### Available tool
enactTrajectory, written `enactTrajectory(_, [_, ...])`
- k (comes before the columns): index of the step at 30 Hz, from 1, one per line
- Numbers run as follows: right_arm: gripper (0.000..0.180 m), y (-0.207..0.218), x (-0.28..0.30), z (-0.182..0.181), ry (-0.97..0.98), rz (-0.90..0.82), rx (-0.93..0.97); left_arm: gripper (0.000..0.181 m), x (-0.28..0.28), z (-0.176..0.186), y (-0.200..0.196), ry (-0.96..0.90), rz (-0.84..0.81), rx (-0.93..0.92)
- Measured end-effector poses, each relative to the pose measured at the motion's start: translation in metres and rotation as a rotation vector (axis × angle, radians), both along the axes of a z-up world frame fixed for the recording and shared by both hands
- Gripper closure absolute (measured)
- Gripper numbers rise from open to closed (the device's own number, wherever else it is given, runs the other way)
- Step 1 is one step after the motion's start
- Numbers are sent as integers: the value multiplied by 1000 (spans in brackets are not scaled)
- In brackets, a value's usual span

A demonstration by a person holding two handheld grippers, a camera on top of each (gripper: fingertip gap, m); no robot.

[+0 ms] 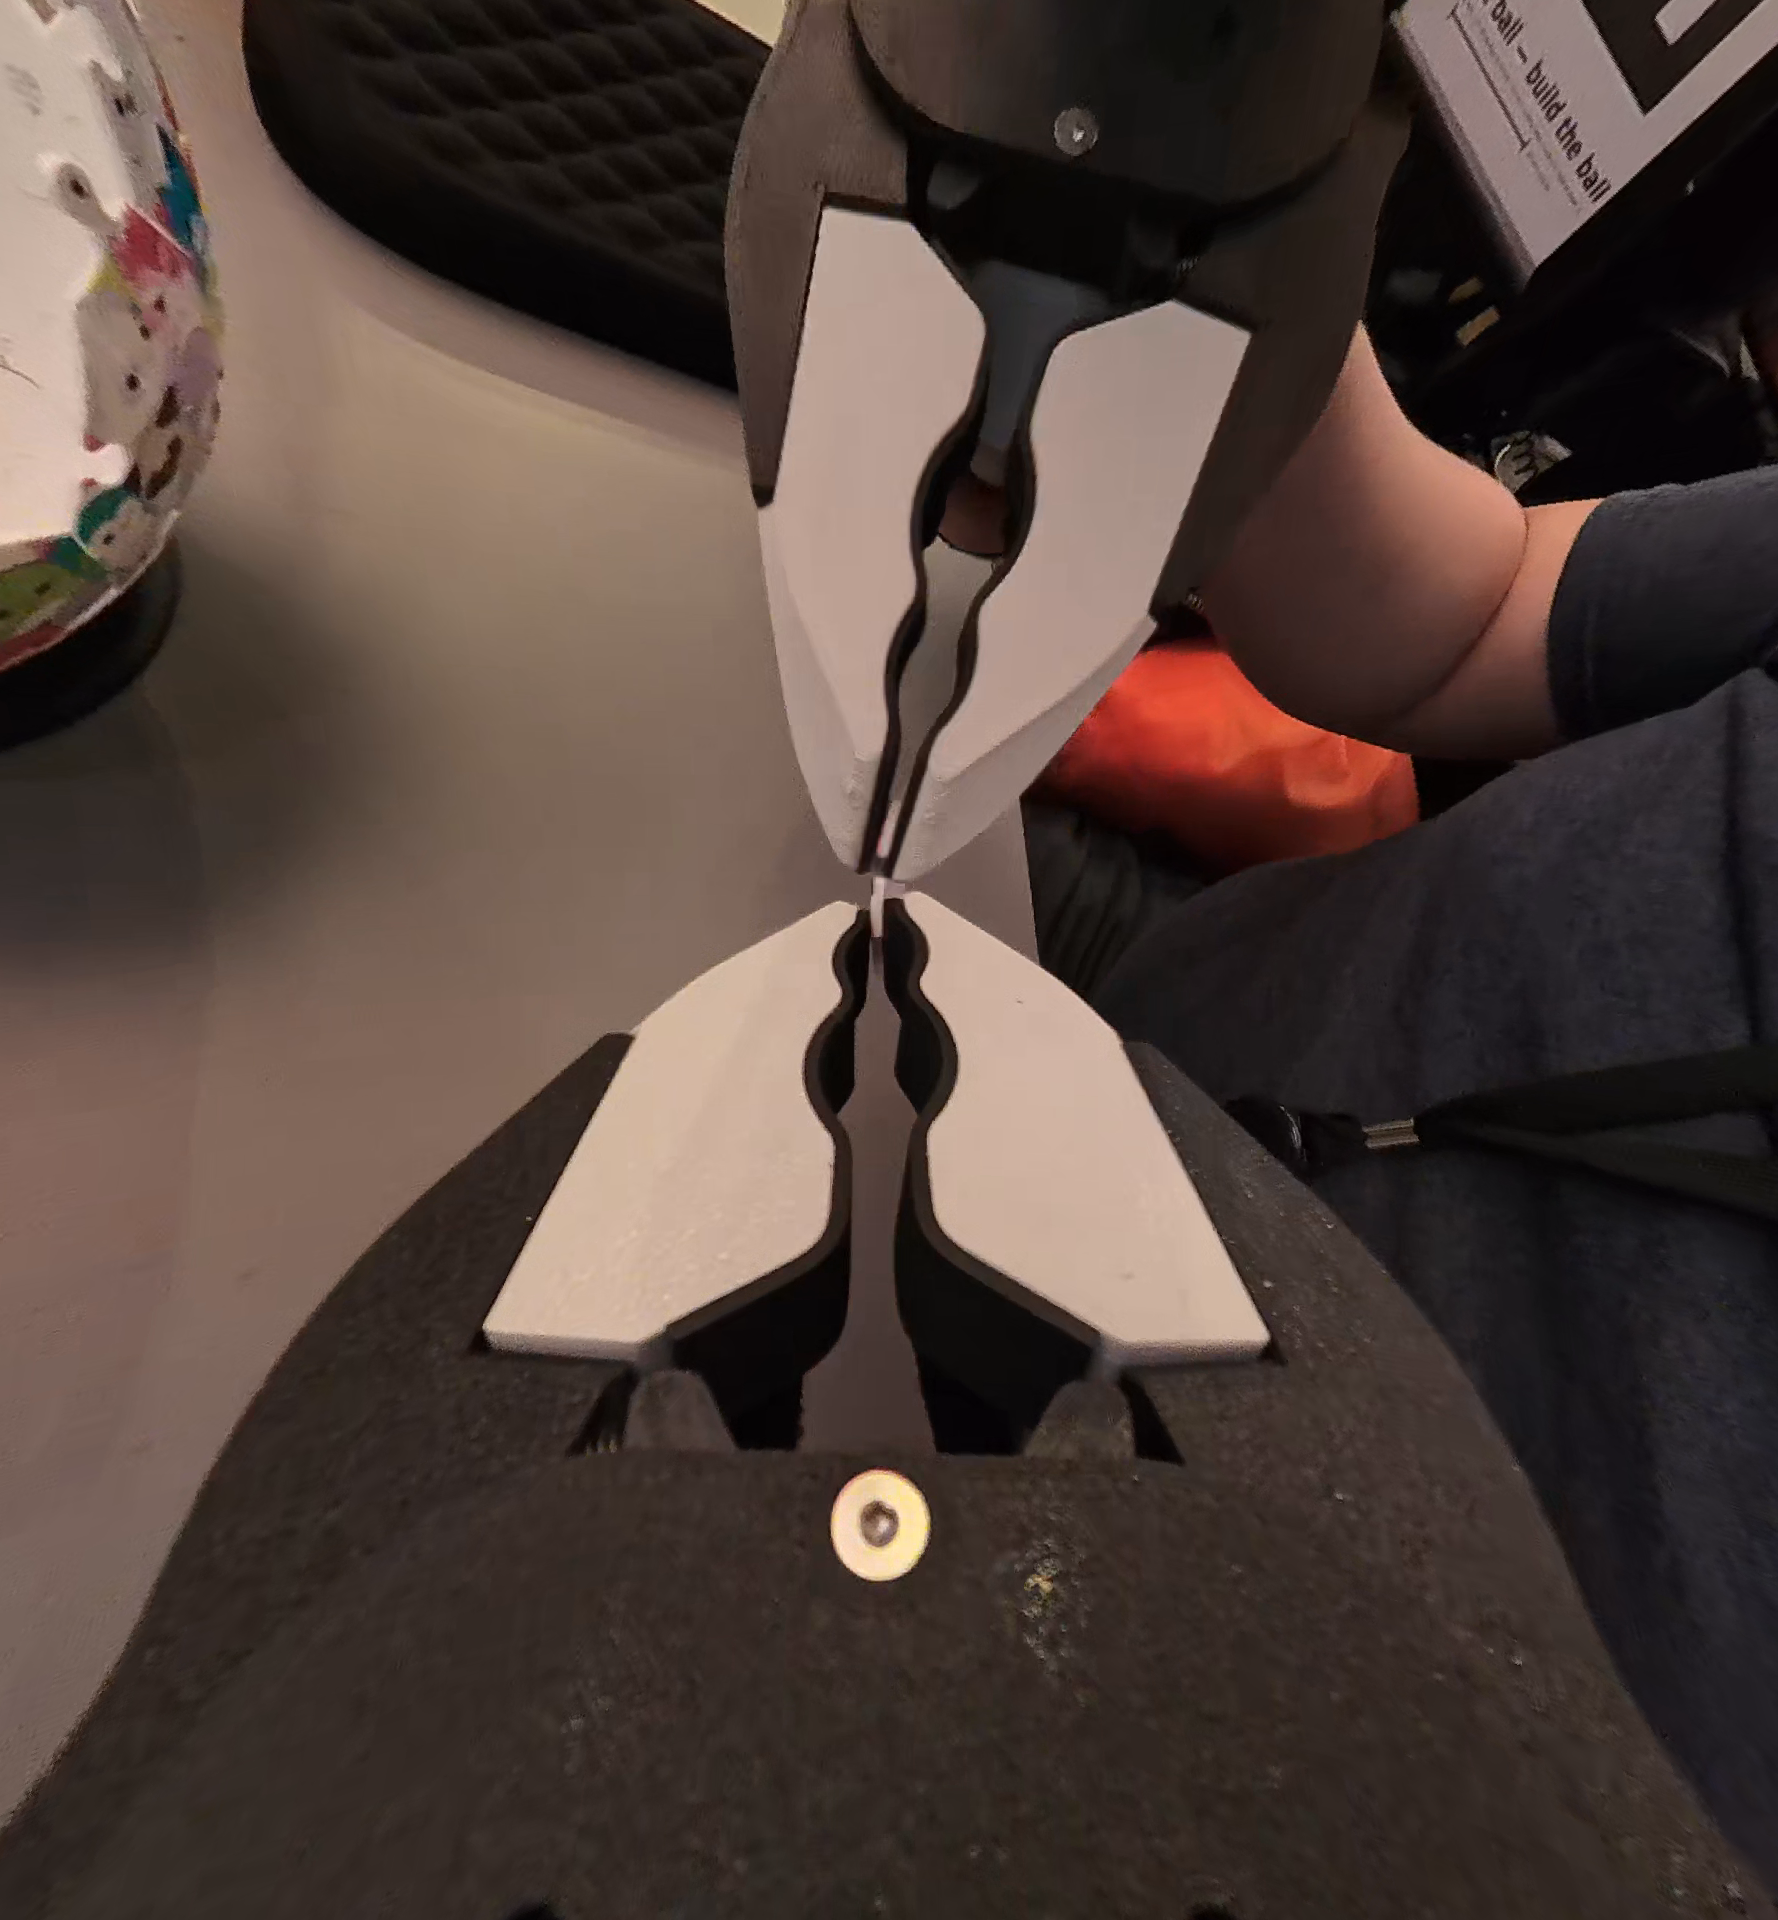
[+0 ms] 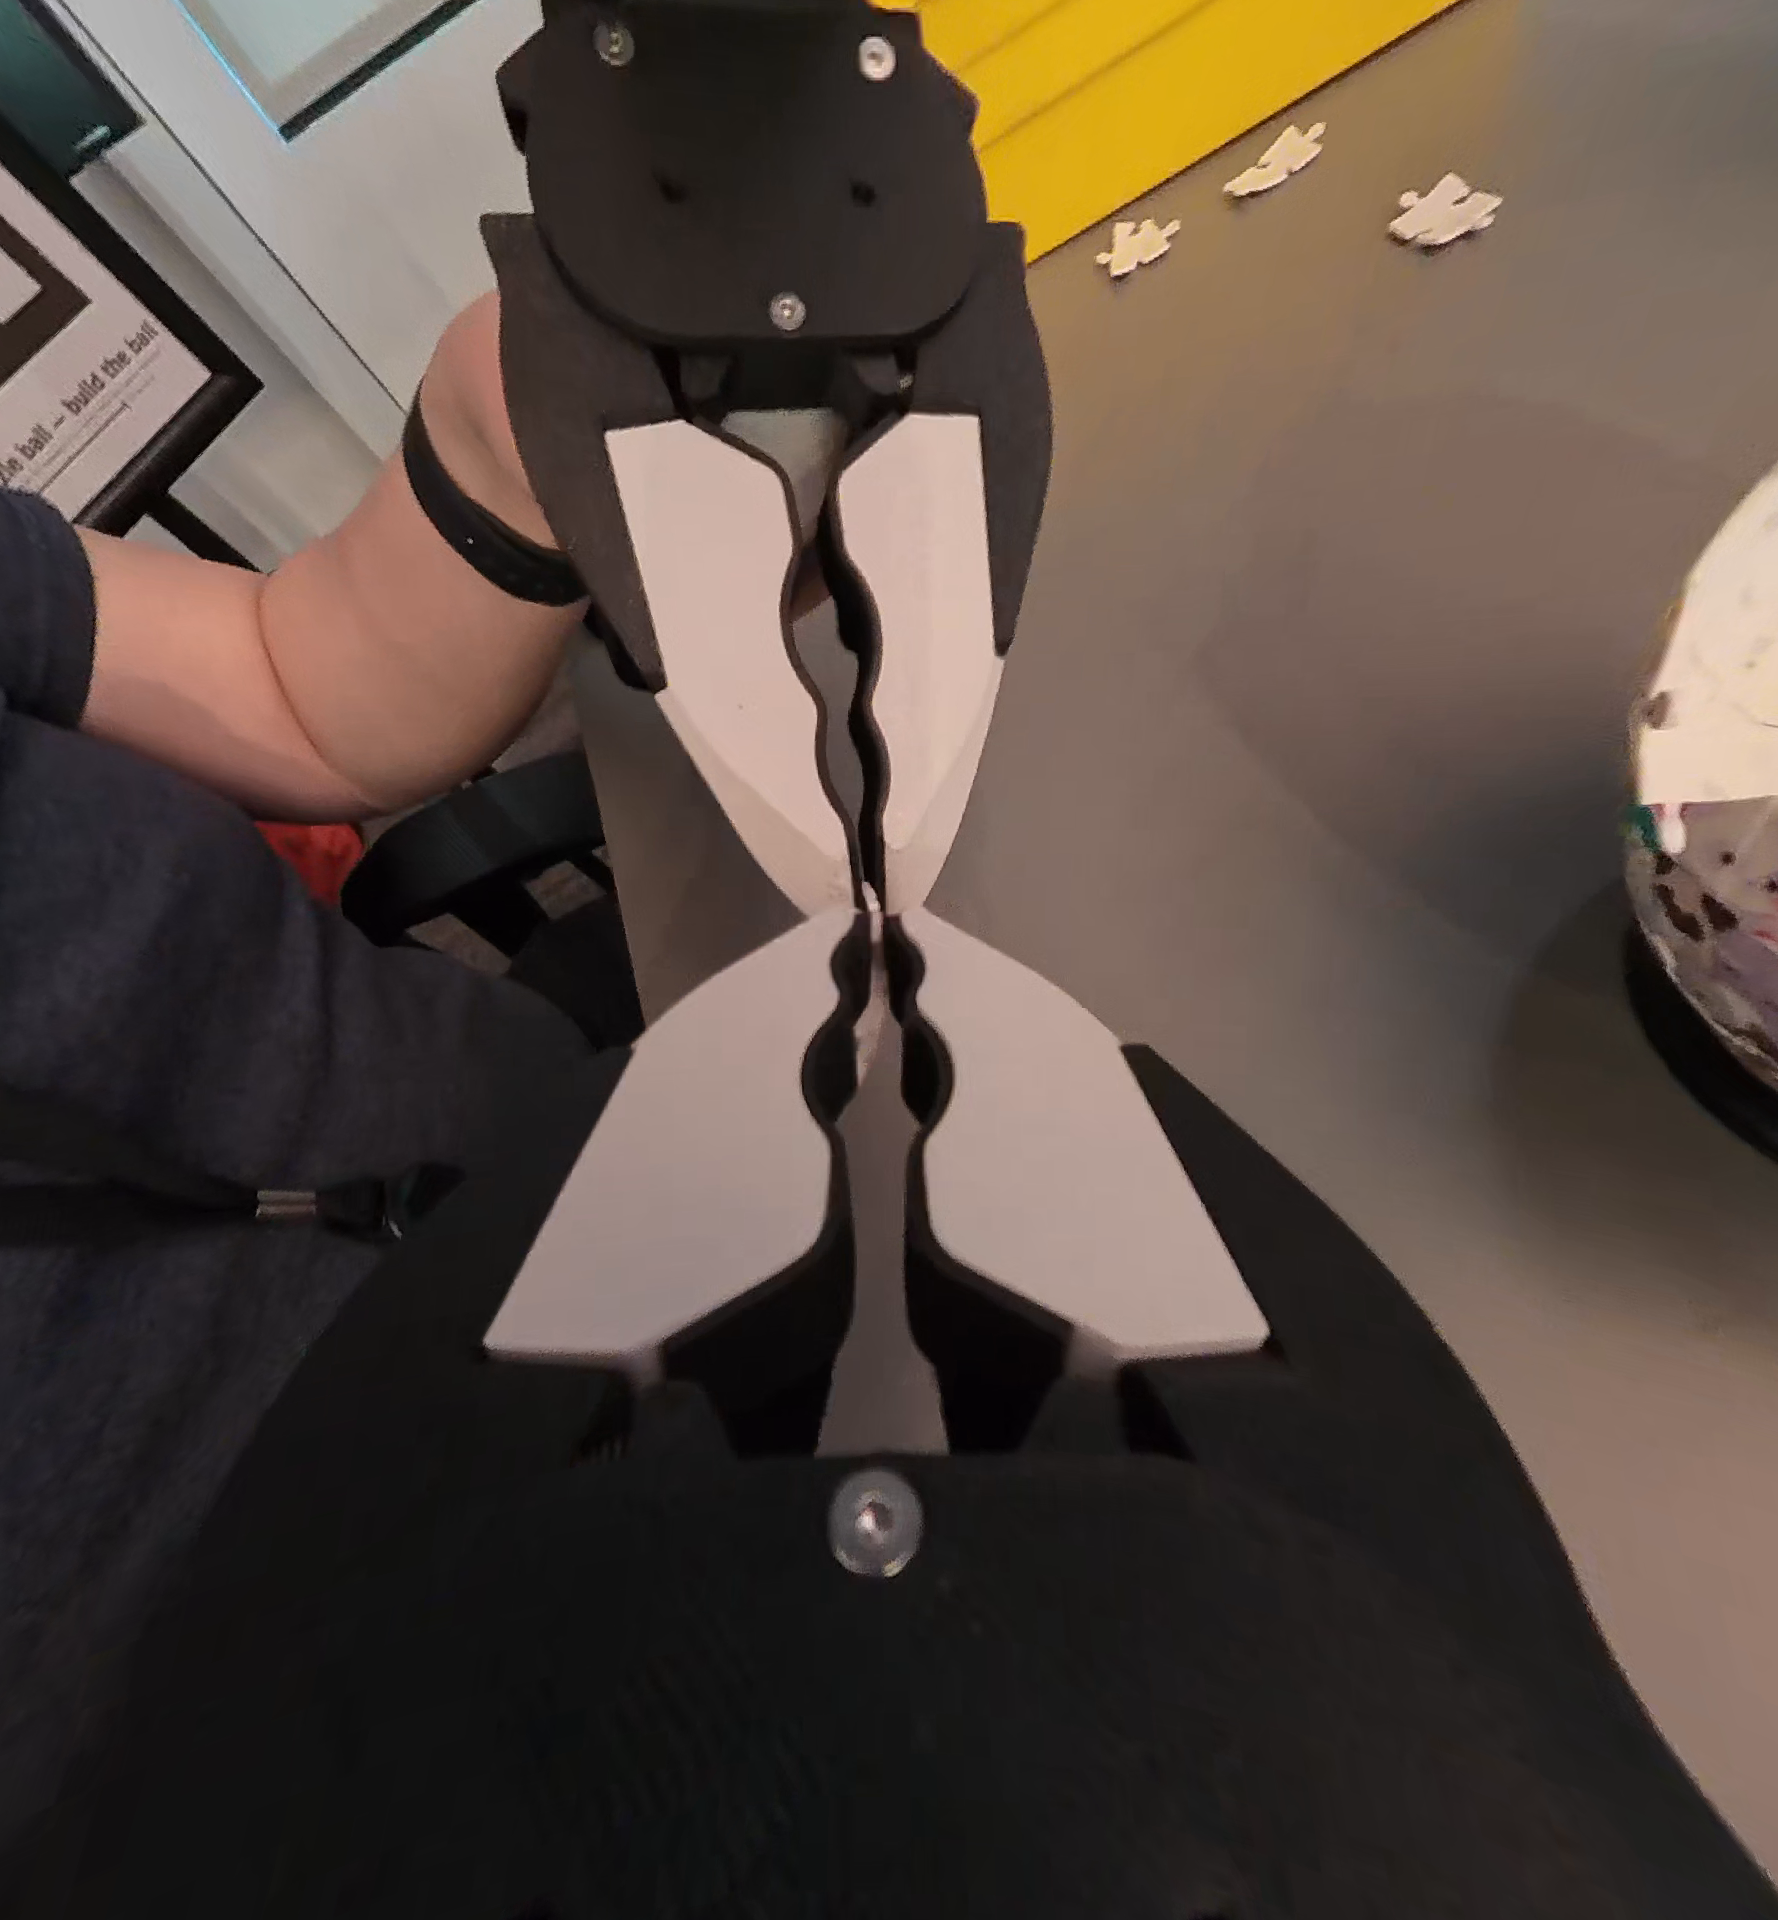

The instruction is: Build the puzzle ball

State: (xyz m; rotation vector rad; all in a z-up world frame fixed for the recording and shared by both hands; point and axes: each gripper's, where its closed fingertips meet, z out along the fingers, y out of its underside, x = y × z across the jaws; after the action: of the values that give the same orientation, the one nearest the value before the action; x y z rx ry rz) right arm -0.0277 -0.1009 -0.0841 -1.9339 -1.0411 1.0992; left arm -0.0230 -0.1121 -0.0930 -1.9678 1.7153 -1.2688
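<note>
Right now it's a mid-air handoff, judging by the pose.

Left wrist view, left to right:
- Puzzle ball (image 1: 64,343) sits on a black stand (image 1: 85,675), well in from the counter's (image 1: 449,727) near edge. Upper shell is plain white with notched seams, the lower band is printed and colourful. I'd say it's partly built, parked there so both grippers are free.
- Left gripper (image 1: 880,925) points up from below and the right gripper (image 1: 886,852) comes down from above. They meet tip to tip, just inside the counter's near edge.
- Puzzle piece (image 1: 883,891) is only a thin white sliver, seen edge-on and bridging the two tips.
- Both sets of jaws are drawn together on it, with only the wavy gap behind the tips left. Looks like both are pinching the piece, probably to re-grip it at a better angle for insertion.
- Forearm (image 1: 1384,582) and dark sleeve are on the right, off the counter.

Right wrist view, left to right:
- Other forearm has a black wristband (image 2: 490,545).
- Same tip-to-tip meeting in the centre. Piece is barely visible here.
- Three loose pieces (image 2: 1274,161) lie toward the counter's far edge, beside a yellow strip (image 2: 1176,94). That's stock still to fit.
- Ball is at the right.

Risk: the piece is thin and held only at the very tips. If one gripper lets go before the other has a firm hold, it drops off the near edge.
</note>
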Motion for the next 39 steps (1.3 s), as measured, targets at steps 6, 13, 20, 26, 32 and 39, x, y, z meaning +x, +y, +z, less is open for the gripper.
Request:
enactTrajectory(6, [177, -1, 1, 0, 44, -2, -58, 174, -1, 3, -1, -26, -3, -15])
enactTrajectory(13, [177, 33, 41, 39, 220, -216, -51, 148, -15, 19, 27, -199, 147, 11])
enactTrajectory(20, [177, 51, 73, 62, 328, -313, -79, 153, -26, 0, 30, -167, 188, -8])
enactTrajectory(26, [177, 55, 80, 63, 369, -335, -101, 156, -27, -8, 26, -166, 184, -30])
enactTrajectory(32, [177, 58, 82, 64, 360, -347, -85, 157, -28, -9, 26, -177, 195, -59])
enactTrajectory(39, [177, 69, 87, 70, 348, -367, -14, 160, -29, -10, 26, -180, 203, -69])
